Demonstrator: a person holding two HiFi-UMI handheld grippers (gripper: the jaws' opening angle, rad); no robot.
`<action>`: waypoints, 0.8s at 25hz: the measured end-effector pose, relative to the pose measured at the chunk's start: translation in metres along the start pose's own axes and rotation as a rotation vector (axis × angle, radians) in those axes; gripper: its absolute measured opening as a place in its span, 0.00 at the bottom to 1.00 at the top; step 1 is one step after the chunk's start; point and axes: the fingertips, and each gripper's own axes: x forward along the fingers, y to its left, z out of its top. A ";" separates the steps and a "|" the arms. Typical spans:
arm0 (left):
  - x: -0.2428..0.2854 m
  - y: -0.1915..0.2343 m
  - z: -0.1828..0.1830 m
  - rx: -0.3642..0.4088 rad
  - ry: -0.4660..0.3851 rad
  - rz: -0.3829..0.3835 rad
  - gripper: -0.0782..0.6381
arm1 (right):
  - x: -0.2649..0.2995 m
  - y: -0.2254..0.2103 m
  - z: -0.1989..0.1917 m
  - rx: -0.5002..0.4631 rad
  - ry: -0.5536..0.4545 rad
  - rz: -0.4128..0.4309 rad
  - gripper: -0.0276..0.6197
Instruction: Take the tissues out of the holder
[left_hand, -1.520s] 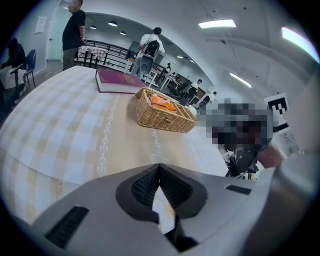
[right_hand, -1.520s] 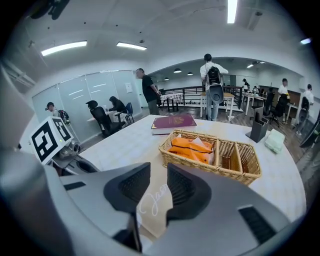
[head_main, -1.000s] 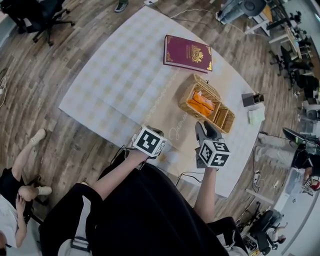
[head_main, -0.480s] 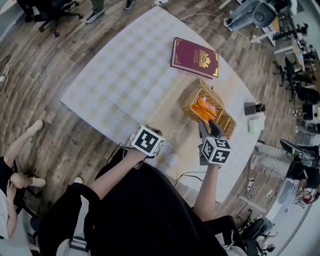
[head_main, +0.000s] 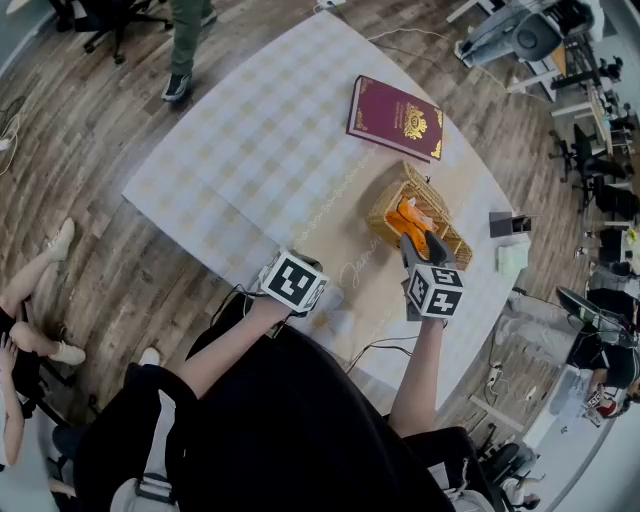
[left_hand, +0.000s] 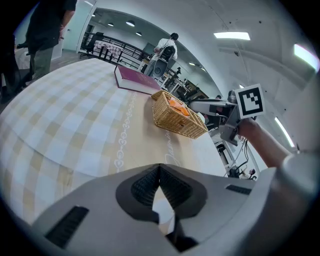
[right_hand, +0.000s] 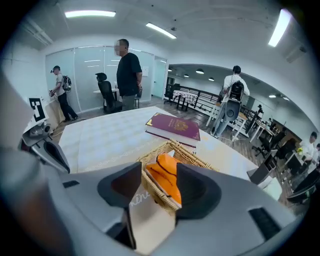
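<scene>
While the orange tissues lie packed inside the wicker holder on the right part of the table, the right gripper hangs just over the holder's near end. Its jaws stand apart and have just been opening. In the right gripper view the holder's near wall and the tissues show between the jaws, and the pads press on neither. Beyond the holder, a maroon book lies flat on the checked tablecloth, near but not touching it. The left gripper is well apart from the holder, above the table's near edge. Its jaws are together at the tips, with nothing between them.
</scene>
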 end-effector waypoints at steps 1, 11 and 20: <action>0.001 0.000 0.000 0.000 -0.005 -0.002 0.11 | 0.001 -0.001 0.001 -0.014 -0.002 -0.004 0.37; -0.004 0.015 -0.009 -0.045 0.001 0.024 0.11 | 0.025 -0.010 -0.001 -0.145 0.054 -0.021 0.41; -0.006 0.026 -0.014 -0.091 -0.005 0.036 0.11 | 0.048 -0.012 -0.002 -0.233 0.119 0.017 0.47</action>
